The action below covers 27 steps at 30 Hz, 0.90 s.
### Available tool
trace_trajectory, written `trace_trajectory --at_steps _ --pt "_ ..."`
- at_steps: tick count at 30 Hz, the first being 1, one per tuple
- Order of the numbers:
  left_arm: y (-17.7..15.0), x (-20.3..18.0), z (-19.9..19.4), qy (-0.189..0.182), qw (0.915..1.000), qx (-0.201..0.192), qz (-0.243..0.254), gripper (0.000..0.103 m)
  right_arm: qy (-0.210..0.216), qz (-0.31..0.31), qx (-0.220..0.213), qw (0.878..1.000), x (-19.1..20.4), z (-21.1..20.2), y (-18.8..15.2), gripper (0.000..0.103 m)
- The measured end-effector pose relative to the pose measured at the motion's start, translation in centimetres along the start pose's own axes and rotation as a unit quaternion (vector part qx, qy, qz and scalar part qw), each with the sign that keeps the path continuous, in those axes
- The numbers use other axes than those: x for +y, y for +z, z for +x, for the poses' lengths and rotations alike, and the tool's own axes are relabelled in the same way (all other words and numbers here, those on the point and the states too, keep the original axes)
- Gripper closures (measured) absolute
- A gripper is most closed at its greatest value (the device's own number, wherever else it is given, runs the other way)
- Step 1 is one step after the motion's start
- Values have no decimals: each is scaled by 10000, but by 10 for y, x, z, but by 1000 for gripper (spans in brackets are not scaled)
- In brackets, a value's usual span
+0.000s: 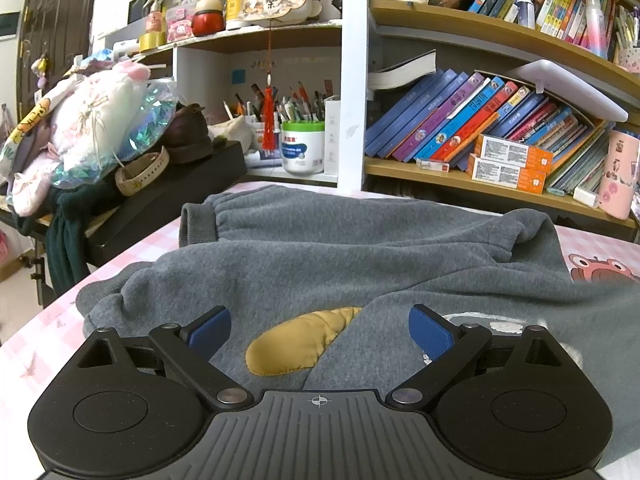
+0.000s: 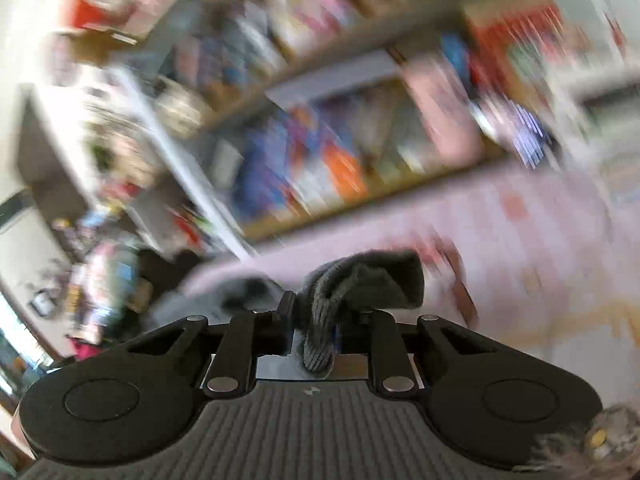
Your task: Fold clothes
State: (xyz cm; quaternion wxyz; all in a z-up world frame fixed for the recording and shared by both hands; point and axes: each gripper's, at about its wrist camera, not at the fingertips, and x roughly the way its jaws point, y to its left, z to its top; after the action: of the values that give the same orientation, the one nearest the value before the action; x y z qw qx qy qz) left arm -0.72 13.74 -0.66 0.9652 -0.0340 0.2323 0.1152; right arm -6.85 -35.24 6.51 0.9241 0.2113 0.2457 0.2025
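One grey sweatshirt [image 1: 320, 256]; right gripper [image 2: 314, 320] pinches ribbed cuff [image 2: 360, 280].

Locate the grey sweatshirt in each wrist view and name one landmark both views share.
Left wrist view: the grey sweatshirt lies spread over the pink checked tablecloth, filling the middle, under the open left gripper.
Right wrist view: only a ribbed grey edge shows, low centre, pinched in the right gripper.
Shared landmark: the bookshelf behind the table.
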Motion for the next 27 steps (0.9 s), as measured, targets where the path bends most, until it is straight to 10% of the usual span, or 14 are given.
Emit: trace_trajectory --at_steps 5,11,17,21,27 --pt "0 1 0 -27 10000 -16 -9 5 -1515 130 1150 9817 -34 22 -31 81" --pt "0 1 2 -4 10000 39 -9 5 -2327 -15 652 9703 -49 4 -31 67" --pt "0 2 1 -27 10000 22 -28 5 -1904 -1625 472 9670 2 31 -34 69" --pt "-2 15 -5 -204 9997 37 -93 5 -1795 -3148 730 9292 31 67 -58 70" --pt "-4 75 -39 157 9974 -68 -695 6 -1754 -3389 1518 9118 6 86 -76 69"
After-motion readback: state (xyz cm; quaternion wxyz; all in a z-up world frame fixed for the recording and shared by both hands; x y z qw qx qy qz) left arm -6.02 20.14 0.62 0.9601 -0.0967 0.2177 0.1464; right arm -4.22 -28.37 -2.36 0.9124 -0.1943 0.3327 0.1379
